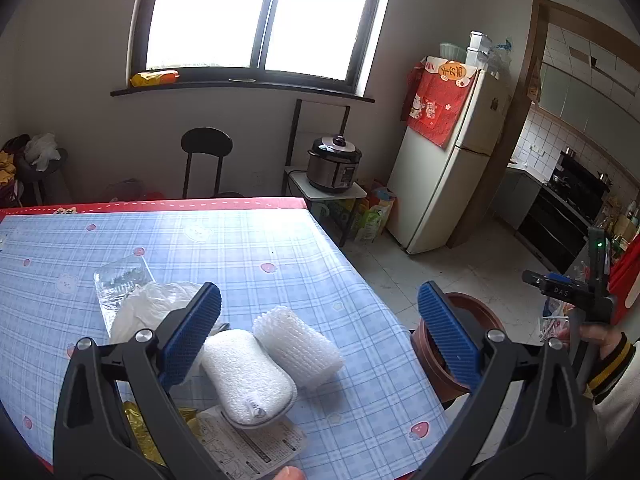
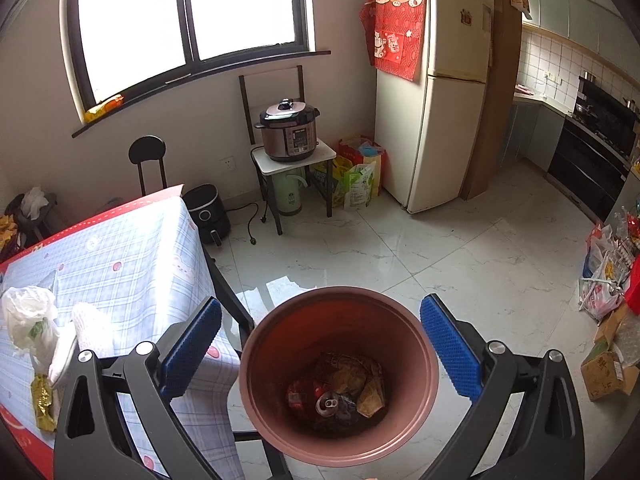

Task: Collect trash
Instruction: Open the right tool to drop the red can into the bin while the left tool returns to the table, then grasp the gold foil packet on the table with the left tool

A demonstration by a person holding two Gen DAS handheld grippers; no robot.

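Hovering over the surface (image 1: 240,248), your left tool (image 1: 320,336) is spread wide and grips nothing. The trash lies straight ahead between its fingers: a white sponge pad (image 1: 248,376) touching a foam net sleeve (image 1: 298,346), each with its long axis running from near-right to far-left. Your right tool (image 2: 320,354), also spread and empty, hangs above the brown bin (image 2: 408,412) off the surface's right edge. So the left is nearer the trash.

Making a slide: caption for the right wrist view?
Open right gripper hovers over brown bin holding a can and wrappers.
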